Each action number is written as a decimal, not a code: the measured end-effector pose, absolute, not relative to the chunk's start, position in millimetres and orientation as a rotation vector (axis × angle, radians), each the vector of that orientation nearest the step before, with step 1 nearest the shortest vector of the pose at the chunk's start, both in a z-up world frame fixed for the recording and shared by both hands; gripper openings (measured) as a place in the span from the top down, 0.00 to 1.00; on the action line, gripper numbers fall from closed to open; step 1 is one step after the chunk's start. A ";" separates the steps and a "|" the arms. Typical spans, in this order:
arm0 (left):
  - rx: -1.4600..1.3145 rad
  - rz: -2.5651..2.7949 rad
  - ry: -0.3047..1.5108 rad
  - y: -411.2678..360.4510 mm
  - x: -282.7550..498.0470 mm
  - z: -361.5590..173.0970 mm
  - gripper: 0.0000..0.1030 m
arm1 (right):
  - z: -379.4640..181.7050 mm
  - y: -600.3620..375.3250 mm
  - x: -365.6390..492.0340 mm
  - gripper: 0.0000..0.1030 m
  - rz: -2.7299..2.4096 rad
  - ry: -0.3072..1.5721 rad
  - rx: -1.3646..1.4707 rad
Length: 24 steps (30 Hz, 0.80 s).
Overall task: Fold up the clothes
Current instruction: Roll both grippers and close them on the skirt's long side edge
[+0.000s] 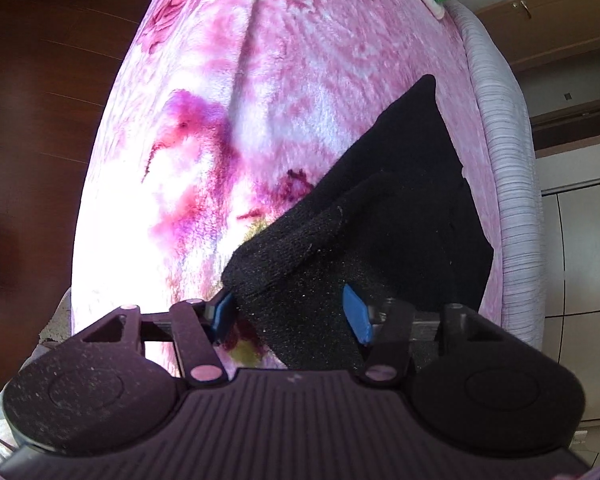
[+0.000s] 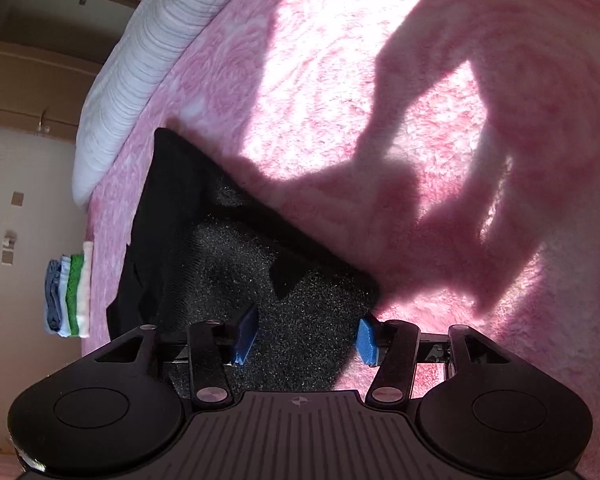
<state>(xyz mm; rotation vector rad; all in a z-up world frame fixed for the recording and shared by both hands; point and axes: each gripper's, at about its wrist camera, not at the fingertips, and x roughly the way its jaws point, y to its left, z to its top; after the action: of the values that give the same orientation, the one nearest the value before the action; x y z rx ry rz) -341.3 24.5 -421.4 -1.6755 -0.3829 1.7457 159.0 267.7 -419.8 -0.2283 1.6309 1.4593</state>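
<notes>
Straddling the black knitted garment (image 1: 400, 200) on the pink floral fleece blanket (image 1: 260, 80), both grippers stand wide, holding nothing.
From the left gripper (image 1: 290, 312) it runs toward one o'clock; from the right gripper (image 2: 304, 334), eleven o'clock.

— Left gripper (image 1: 290, 314)?
— Jaws spread wide, blue pads (image 1: 356, 314) apart; it hangs low over the black cloth (image 1: 404, 216), a fold lying loose between the pads, not pinched.
— Right gripper (image 2: 304, 334)?
— Also spread; its left pad over the cloth, its right pad just past the cloth's edge.
</notes>
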 end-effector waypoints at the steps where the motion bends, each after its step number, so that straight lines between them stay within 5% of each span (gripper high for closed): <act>1: -1.682 1.751 -0.399 21.8 -341.2 -422.8 0.64 | -421.3 267.2 159.1 0.53 1.466 1.624 -0.234; 3: -1.696 1.763 -0.444 20.3 -341.2 -425.5 0.65 | -424.3 264.1 162.1 0.62 1.464 1.614 -0.240; 10: -1.736 1.799 -0.625 15.6 -342.2 -431.5 0.58 | -433.0 262.9 167.8 0.63 1.441 1.655 -0.164; 14: -1.730 1.800 -0.690 10.2 -340.5 -430.0 0.75 | -435.7 265.6 168.1 0.63 1.435 1.668 -0.140; 20: -1.706 1.805 -0.575 18.6 -341.5 -425.4 0.74 | -437.6 262.7 169.4 0.69 1.438 1.665 -0.121; 24: -1.685 1.812 -0.478 27.5 -343.5 -420.9 0.85 | -429.3 268.2 163.5 0.84 1.465 1.611 -0.216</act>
<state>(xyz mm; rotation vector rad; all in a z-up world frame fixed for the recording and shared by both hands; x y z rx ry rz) -343.5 27.5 -420.9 -1.6850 -0.4779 1.8115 163.5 268.2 -429.3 -0.2161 1.6107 1.4651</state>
